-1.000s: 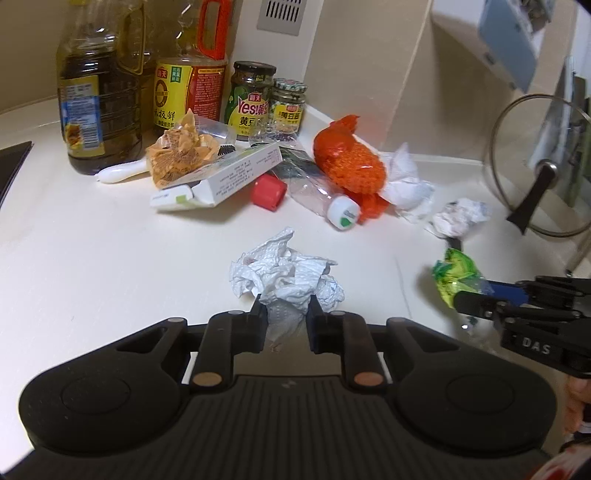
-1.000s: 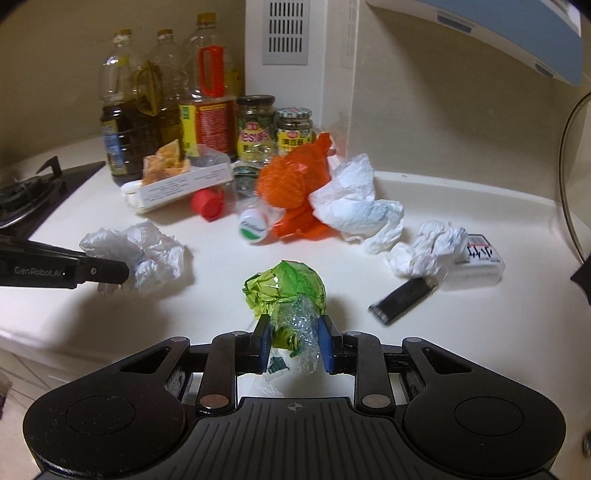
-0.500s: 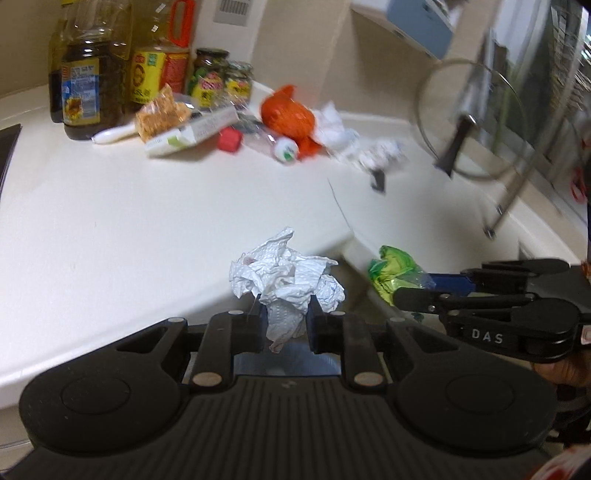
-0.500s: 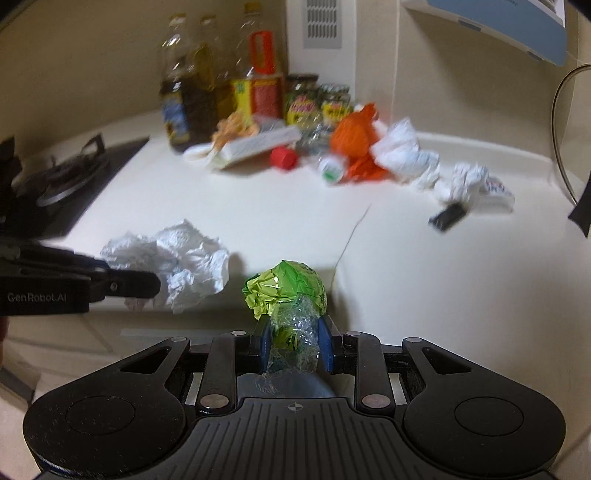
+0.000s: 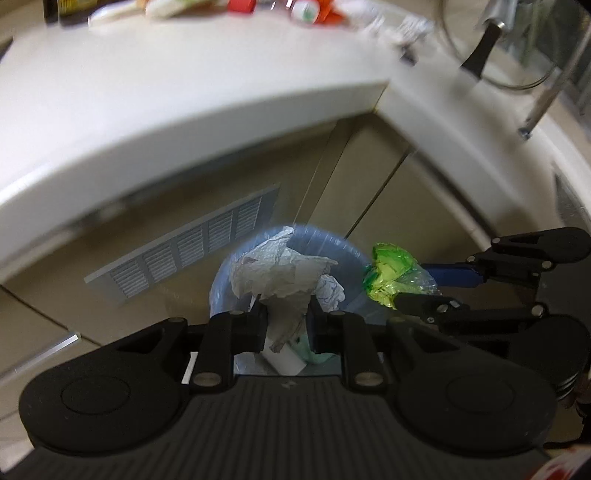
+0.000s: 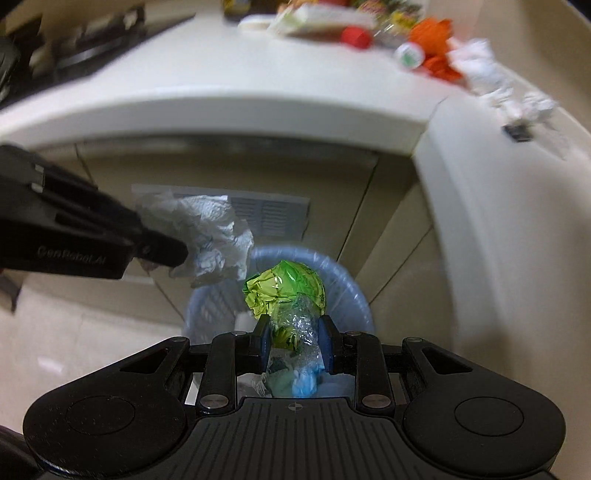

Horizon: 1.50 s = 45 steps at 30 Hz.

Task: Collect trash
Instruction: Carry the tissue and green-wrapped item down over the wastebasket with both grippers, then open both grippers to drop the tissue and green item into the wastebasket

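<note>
My left gripper (image 5: 285, 318) is shut on a crumpled white paper towel (image 5: 284, 275), held over the blue-lined trash bin (image 5: 221, 273) on the floor. My right gripper (image 6: 294, 334) is shut on a crumpled green and clear plastic wrapper (image 6: 286, 288), also above the bin (image 6: 354, 291). In the left wrist view the right gripper (image 5: 417, 291) comes in from the right with the green wrapper (image 5: 388, 273) at the bin's right rim. In the right wrist view the left gripper (image 6: 162, 249) enters from the left with the paper towel (image 6: 207, 236). Some trash lies inside the bin.
The white countertop edge (image 6: 221, 114) runs above the bin, with cabinet doors and a vent grille (image 5: 184, 251) below it. More trash lies far back on the counter: an orange bag (image 6: 432, 33), a red cap (image 6: 356, 37), white tissues (image 6: 484, 70). A stove (image 6: 92, 40) sits at left.
Both grippers have pulled back off the counter and tipped downward with their loads. The trash bin below the counter edge has come into view beneath them.
</note>
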Each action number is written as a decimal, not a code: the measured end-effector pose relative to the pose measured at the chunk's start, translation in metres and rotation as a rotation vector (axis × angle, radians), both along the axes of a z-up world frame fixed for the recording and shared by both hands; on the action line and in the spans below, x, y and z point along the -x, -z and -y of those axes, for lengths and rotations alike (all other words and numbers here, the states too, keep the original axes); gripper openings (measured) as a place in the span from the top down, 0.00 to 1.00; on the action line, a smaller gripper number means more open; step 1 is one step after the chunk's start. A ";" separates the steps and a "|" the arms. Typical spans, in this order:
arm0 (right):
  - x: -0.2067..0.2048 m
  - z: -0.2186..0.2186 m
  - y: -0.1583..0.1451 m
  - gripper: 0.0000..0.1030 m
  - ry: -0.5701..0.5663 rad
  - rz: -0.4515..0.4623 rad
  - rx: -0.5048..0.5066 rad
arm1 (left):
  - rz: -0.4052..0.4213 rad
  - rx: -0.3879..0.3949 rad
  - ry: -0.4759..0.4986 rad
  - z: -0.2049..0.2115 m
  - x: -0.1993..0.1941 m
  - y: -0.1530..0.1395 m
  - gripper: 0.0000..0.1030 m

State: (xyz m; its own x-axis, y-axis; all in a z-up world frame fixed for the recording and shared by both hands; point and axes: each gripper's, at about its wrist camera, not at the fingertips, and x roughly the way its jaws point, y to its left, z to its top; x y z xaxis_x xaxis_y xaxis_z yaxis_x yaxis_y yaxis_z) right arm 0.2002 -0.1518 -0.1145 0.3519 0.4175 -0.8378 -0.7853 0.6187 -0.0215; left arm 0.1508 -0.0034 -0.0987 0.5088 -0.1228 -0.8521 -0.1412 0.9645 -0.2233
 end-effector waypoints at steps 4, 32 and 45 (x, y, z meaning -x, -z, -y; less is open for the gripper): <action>-0.007 -0.009 0.030 0.73 -0.010 -0.042 0.062 | -0.063 -0.001 0.003 0.007 -0.009 0.024 0.82; -0.021 -0.008 0.064 0.73 0.007 -0.126 0.133 | -0.167 -0.017 -0.005 0.021 -0.037 0.059 0.77; -0.027 -0.006 0.067 0.73 0.009 -0.150 0.114 | -0.162 -0.013 -0.035 0.005 -0.029 0.057 0.51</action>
